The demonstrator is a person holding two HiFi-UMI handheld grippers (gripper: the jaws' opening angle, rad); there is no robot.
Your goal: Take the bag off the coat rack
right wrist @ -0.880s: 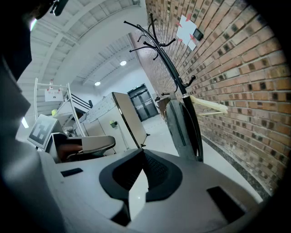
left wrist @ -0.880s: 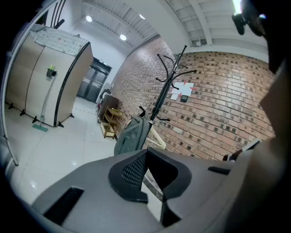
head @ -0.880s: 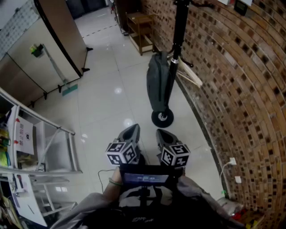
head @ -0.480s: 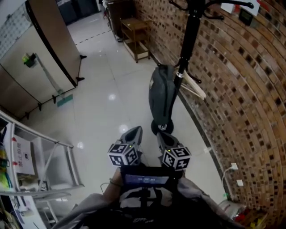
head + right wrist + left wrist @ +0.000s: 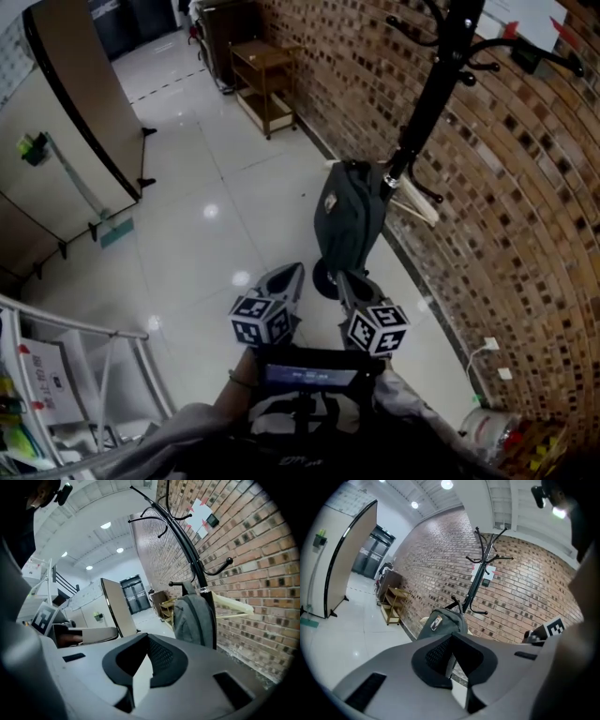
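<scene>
Both claws closed, nothing between the jaws. Left claw (image 5: 284, 278) and right claw (image 5: 349, 283) sit side by side in front of the person, low, tips aimed at the rack. Neither touches anything.

Bag (image 5: 350, 223): grey-green backpack, hanging on the coat rack (image 5: 433, 89), not yet off it. It hangs from a low hook, flat against the black pole, bottom end just above the rack's round base (image 5: 325, 278). From the left gripper view there's a small patch on the upper front of the bag. The right gripper view shows its side, with the pole just behind it.

The rack stands close to the brick wall (image 5: 525, 216). Upper hooks look bare. A pale wooden piece (image 5: 413, 202) sticks out from the pole beside the bag towards the wall; can't tell what it is.

The claws are short of the bag, with a clear gap in both gripper views. Glossy white tile floor (image 5: 206, 216). A small wooden shelf unit (image 5: 263, 82) stands further along the wall.
</scene>
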